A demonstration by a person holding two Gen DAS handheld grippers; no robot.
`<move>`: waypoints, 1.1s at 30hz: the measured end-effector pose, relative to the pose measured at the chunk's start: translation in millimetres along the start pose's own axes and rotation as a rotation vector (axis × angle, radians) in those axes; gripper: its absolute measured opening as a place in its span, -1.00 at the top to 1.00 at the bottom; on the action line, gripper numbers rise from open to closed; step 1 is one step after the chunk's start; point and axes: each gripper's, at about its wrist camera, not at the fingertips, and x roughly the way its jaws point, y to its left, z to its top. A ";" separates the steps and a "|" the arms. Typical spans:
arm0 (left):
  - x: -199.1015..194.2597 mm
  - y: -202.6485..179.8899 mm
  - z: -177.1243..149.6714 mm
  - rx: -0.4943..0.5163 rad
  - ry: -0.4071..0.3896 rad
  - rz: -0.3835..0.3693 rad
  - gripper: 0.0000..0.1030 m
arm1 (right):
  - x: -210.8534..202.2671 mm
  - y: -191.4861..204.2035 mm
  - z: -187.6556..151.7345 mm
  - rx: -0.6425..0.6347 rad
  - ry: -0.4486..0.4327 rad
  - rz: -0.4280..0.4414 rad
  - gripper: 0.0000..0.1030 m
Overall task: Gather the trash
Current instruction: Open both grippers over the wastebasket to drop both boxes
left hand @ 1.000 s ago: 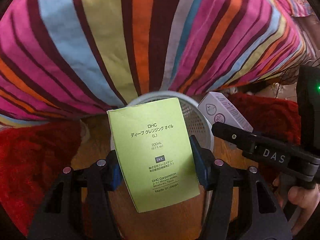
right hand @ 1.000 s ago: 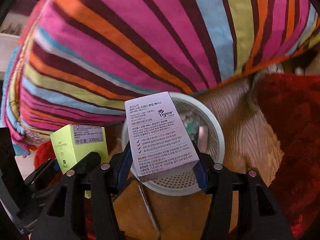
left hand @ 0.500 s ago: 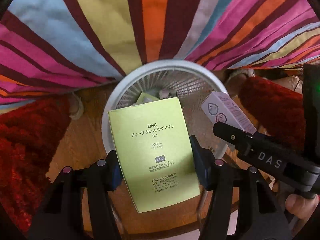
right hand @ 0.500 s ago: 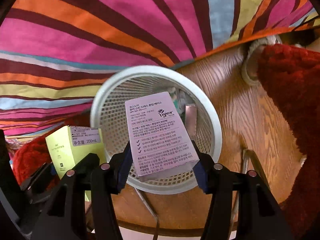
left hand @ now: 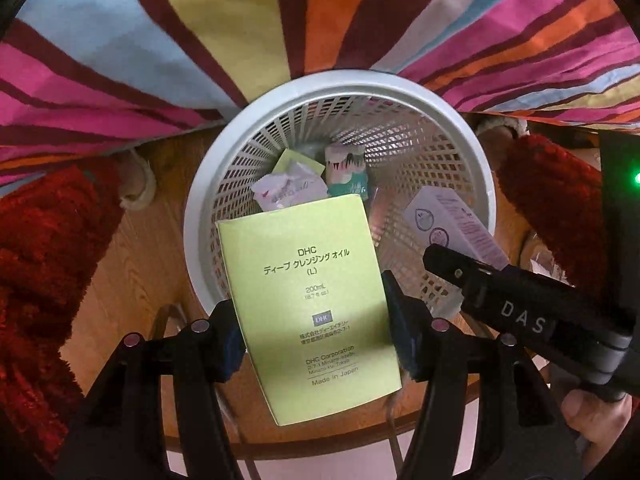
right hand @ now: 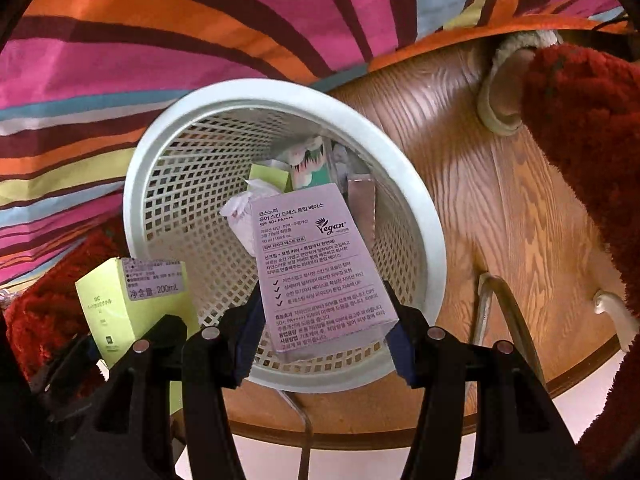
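2 boxes, 1 in each gripper: my left gripper (left hand: 312,344) clamps the green box (left hand: 308,304), my right gripper (right hand: 320,336) clamps the lilac box (right hand: 316,268). Both hang over the white bin (left hand: 340,92), with packets (left hand: 292,190) at its bottom.

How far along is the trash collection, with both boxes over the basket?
Done: several wrappers and a small carton already lie in the white basket. In hand: the left gripper clamps the green DHC box, and the right gripper clamps the lilac box, both above the opening. Left: release both boxes into it.
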 end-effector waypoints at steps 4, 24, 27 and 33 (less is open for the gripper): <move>3.1 0.0 0.1 -0.007 0.013 -0.001 -0.14 | 5.9 -0.6 0.8 -0.004 0.012 -0.016 -0.02; 15.8 7.0 -1.8 -0.035 0.074 0.013 -0.21 | 15.6 -0.6 1.5 -0.012 0.061 -0.075 -0.03; 16.3 9.2 -0.7 -0.047 0.075 0.022 -0.26 | 15.7 0.3 1.2 -0.013 0.066 -0.081 -0.03; 19.9 12.6 -0.1 -0.063 0.085 0.039 -0.31 | 19.0 0.0 1.1 -0.020 0.077 -0.091 -0.04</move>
